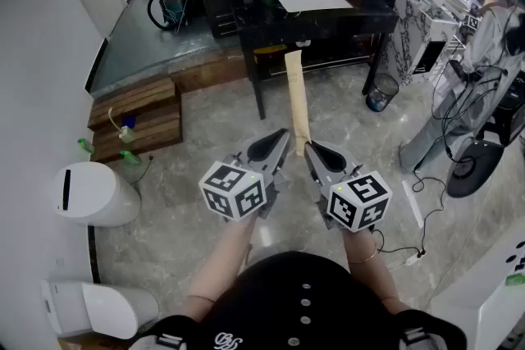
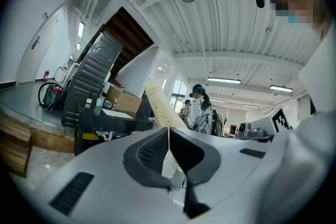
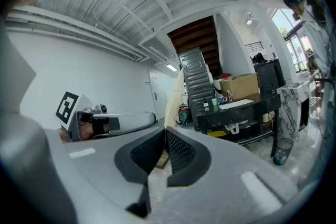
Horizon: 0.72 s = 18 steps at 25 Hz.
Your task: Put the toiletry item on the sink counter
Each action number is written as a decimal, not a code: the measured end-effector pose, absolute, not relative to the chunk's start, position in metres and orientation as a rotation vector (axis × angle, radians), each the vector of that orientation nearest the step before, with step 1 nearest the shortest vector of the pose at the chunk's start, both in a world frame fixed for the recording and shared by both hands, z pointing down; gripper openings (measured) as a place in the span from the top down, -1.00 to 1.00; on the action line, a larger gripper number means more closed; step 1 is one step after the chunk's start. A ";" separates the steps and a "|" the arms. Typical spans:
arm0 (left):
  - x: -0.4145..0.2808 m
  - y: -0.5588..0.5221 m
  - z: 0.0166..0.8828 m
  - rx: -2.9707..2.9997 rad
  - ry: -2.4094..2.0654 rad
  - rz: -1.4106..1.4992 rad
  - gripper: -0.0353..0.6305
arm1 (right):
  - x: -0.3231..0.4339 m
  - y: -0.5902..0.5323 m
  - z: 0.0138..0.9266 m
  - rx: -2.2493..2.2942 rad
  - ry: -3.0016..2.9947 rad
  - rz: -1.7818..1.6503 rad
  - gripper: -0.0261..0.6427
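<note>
The toiletry item [image 1: 297,98] is a long, flat, beige packet that points away from me over the floor. Its near end sits where the tips of both grippers meet. My left gripper [image 1: 284,137] is shut on it; in the left gripper view the toiletry item [image 2: 159,105] rises out of the closed seam of the left gripper [image 2: 169,136]. My right gripper [image 1: 312,148] is shut too, and in the right gripper view the toiletry item [image 3: 175,97] stands edge-on straight out of the seam of the right gripper [image 3: 165,131]. No sink counter is in view.
A black table [image 1: 324,16] with a cup, papers and a cardboard box stands ahead. A small bin [image 1: 381,92] sits at its right leg. Wooden steps [image 1: 135,123] and a white lidded bin [image 1: 90,193] lie to the left. A person [image 1: 484,70] stands at the right.
</note>
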State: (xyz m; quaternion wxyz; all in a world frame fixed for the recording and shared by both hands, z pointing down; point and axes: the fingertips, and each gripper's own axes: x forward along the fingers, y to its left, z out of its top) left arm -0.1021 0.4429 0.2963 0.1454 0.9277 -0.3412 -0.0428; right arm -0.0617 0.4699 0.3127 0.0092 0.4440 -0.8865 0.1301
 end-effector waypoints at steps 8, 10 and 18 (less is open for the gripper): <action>-0.095 0.445 0.307 2.652 -0.997 -0.075 0.84 | -0.057 0.471 0.319 1.380 -2.772 0.423 0.90; -0.095 0.446 0.305 2.650 -0.985 -0.085 0.84 | -0.059 0.471 0.318 1.380 -2.770 0.415 0.90; -0.115 0.455 0.295 2.684 -1.003 -0.125 0.84 | -0.076 0.474 0.313 1.442 -2.761 0.407 0.90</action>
